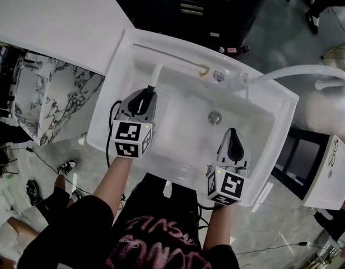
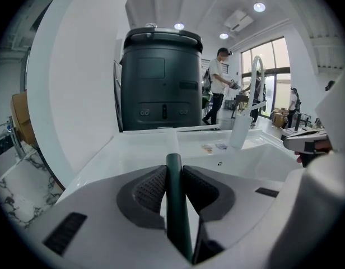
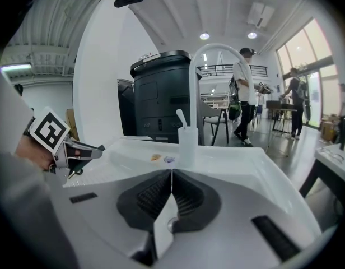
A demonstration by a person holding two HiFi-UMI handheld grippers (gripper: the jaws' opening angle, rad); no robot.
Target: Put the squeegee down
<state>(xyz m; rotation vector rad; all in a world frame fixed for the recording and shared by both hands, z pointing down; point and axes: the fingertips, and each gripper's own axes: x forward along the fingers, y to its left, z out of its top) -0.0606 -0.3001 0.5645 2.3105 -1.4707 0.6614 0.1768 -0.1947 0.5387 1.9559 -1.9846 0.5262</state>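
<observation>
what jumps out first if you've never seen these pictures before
A big white sink fills the head view. Over its left side the left gripper is shut on the dark green handle of a squeegee, whose blade stretches along the sink's back edge. The right gripper hangs over the front right of the basin, shut and empty, and a white faucet curves off to the right from the back rim.
</observation>
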